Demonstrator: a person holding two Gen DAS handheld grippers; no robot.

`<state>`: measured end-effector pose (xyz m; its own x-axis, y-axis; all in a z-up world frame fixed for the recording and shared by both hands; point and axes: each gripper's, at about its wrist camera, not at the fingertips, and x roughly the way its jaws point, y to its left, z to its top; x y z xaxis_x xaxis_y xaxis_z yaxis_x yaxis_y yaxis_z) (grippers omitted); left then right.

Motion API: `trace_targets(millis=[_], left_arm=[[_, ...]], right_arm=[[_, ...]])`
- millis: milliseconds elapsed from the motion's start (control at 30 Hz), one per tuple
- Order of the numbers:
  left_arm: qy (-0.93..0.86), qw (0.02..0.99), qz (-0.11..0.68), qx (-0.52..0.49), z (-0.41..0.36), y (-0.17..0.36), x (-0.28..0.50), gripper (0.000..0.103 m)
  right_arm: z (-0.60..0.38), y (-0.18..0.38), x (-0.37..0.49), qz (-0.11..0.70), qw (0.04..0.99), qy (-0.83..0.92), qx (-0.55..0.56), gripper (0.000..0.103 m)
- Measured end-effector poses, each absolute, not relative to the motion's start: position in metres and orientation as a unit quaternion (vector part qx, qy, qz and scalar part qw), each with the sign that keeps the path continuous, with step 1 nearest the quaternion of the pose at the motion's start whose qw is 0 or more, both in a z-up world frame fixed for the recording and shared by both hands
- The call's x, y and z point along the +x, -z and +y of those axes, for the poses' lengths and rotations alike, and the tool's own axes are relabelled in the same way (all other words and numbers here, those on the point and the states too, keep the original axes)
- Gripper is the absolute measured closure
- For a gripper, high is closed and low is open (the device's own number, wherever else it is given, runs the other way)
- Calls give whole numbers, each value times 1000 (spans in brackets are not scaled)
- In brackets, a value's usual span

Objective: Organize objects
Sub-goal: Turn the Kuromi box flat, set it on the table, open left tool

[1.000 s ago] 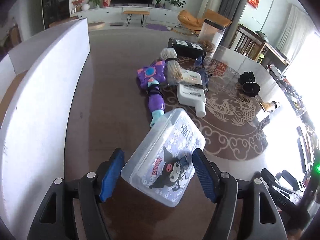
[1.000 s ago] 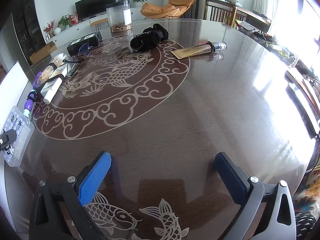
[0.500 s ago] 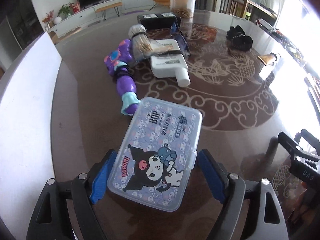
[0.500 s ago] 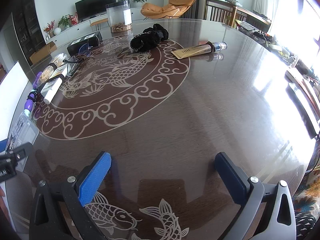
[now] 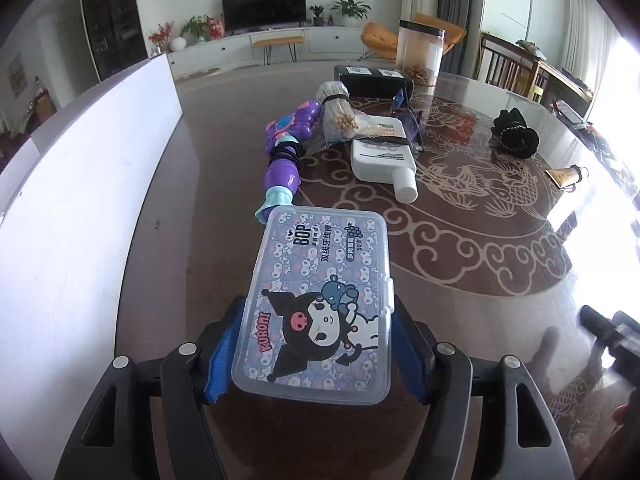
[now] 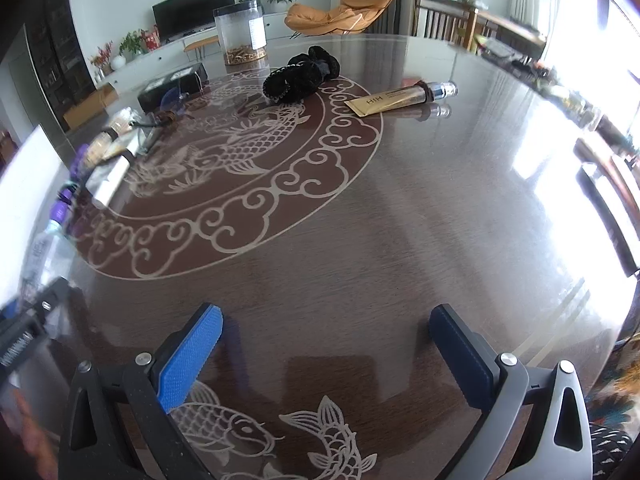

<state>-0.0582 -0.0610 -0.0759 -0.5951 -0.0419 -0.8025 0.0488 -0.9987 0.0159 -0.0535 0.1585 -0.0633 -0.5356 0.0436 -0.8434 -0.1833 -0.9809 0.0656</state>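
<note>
1. My left claw (image 5: 316, 344) is closing on the clear plastic box (image 5: 320, 304). The blue pads sit at the box's two long sides near its close end; I judge them at or very near contact, and whether they already bite I cannot confirm.
2. My right claw (image 6: 326, 354) stands wide apart with nothing between its pads, above bare table (image 6: 400, 220) near the close edge.
3. Handling, by judgement: the box is a thin-walled, hinged container, light and fairly stiff, though the walls may flex under a hard squeeze. Its smooth plastic is likely slippery against the glossy top. A small latch tab projects on the right long side; the pad there should sit clear of it so the lid does not pop.
4. Best hold: across the narrow width, at the side walls below the lid rim, as now aligned.
5. Position: the box lies toward the table's left edge, beside the white board (image 5: 80, 184). Its far end lies just by the foot of the purple toy (image 5: 286, 148), which runs away toward the far edge. The white bottle (image 5: 384, 156) lies further in, well apart from the box.
</note>
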Motion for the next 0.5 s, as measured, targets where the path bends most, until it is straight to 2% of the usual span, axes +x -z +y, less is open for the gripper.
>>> trace_targets(millis=[67, 100, 167, 333, 467, 500], left_arm=[[891, 30, 16, 452, -67, 79, -60, 12], [889, 29, 18, 456, -69, 80, -62, 10], [888, 26, 13, 458, -66, 81, -64, 5], [886, 17, 8, 463, -61, 83, -66, 0], [887, 12, 6, 462, -61, 83, -66, 0], [887, 12, 6, 462, -61, 83, -66, 0]], right_arm=[[182, 52, -48, 156, 39, -881, -444, 0], [197, 46, -46, 190, 40, -886, -422, 0], [223, 38, -55, 208, 52, -892, -399, 0], [294, 28, -125, 257, 83, -875, -402, 0], [320, 31, -194, 281, 100, -856, -423, 10], [324, 35, -209, 287, 109, -850, -429, 16]])
